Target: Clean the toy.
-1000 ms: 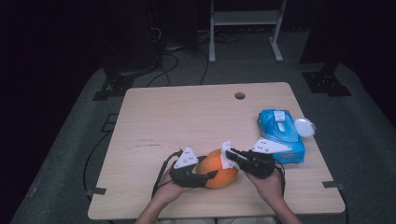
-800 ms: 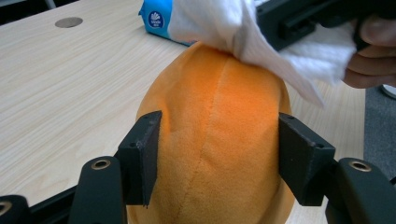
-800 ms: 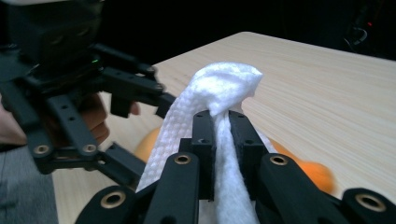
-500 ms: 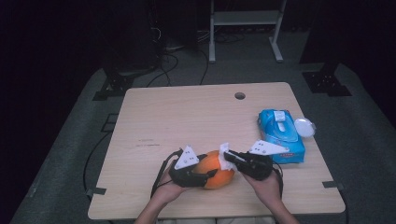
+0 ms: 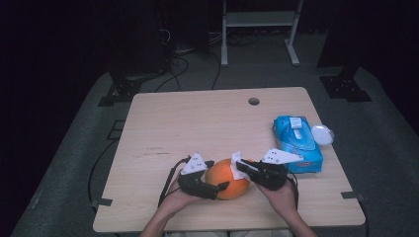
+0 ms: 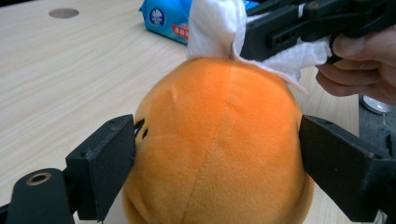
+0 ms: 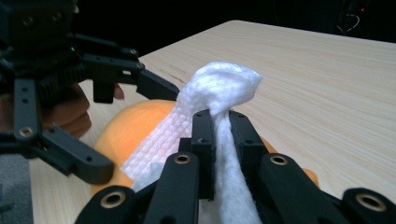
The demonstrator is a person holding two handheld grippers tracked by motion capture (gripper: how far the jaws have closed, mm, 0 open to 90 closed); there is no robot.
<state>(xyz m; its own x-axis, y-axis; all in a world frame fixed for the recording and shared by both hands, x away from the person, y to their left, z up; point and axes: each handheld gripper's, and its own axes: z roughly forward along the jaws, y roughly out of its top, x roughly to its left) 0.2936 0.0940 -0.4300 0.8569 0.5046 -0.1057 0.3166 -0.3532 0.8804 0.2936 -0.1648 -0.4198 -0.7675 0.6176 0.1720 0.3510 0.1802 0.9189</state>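
An orange plush toy (image 5: 228, 177) lies near the table's front edge, between my two hands. My left gripper (image 5: 220, 174) has a jaw on either side of it. Those jaws have just been opening, and in the left gripper view (image 6: 217, 154) the pads flank the plush (image 6: 219, 116) without squeezing it. My right gripper (image 5: 238, 162) is shut on a crumpled white wipe (image 5: 236, 169). The right gripper view (image 7: 219, 121) has the wipe (image 7: 219, 88) bunched above the fingertips, resting on top of the plush (image 7: 126, 135).
A blue pack of wipes (image 5: 296, 143) lies at the right edge of the table (image 5: 197, 123), with a white round lid (image 5: 322, 133) beside it. A cable hole (image 5: 253, 101) sits at the back. A metal rack and cables stand on the floor behind.
The left gripper's jaws stand wider around the plush than before. Both hands stay about where they were, with the wipe still on the plush.
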